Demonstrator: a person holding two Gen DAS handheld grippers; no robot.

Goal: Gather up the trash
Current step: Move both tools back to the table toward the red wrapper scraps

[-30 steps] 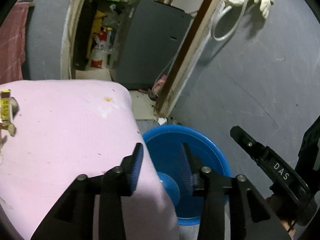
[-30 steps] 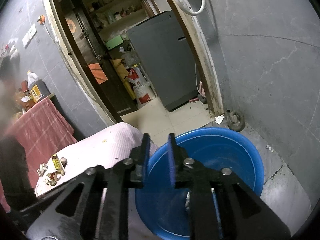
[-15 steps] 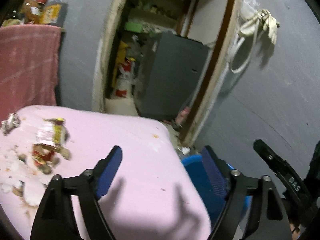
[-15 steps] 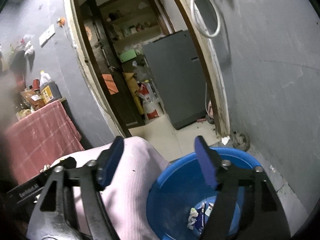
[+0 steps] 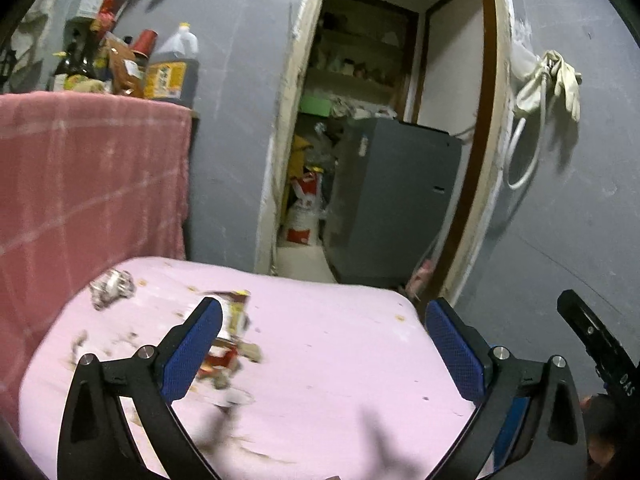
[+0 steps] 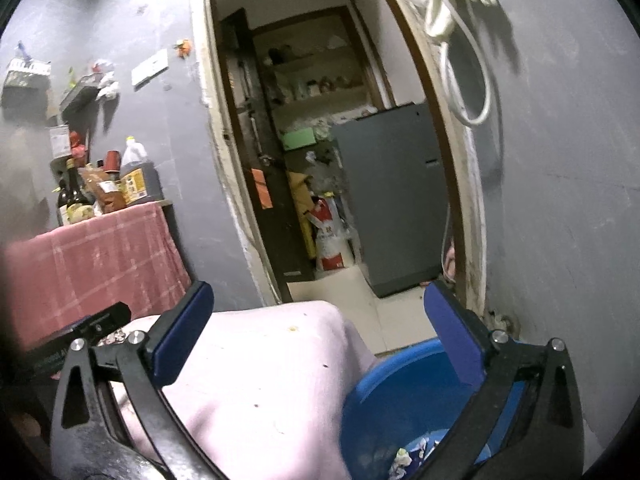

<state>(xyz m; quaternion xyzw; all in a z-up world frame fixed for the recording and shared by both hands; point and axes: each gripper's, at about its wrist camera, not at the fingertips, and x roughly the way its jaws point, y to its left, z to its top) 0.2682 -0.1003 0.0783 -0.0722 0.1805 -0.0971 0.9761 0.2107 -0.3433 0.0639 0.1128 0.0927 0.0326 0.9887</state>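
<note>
With fingers spread wide and empty, the left gripper (image 5: 324,344) hovered over the pink-covered desk (image 5: 340,360) facing its torn snack wrappers (image 5: 230,340), while the right gripper (image 6: 318,328), equally splayed, hung above the blue basin (image 6: 400,404) holding collected scraps

Lived-in home: fridge (image 5: 384,196), pantry shelves (image 6: 316,92), sauce bottles (image 5: 168,68).

Your left gripper (image 5: 324,344), right gripper (image 6: 318,320): black frames, blue textured pads, silver screws, white lettering.
</note>
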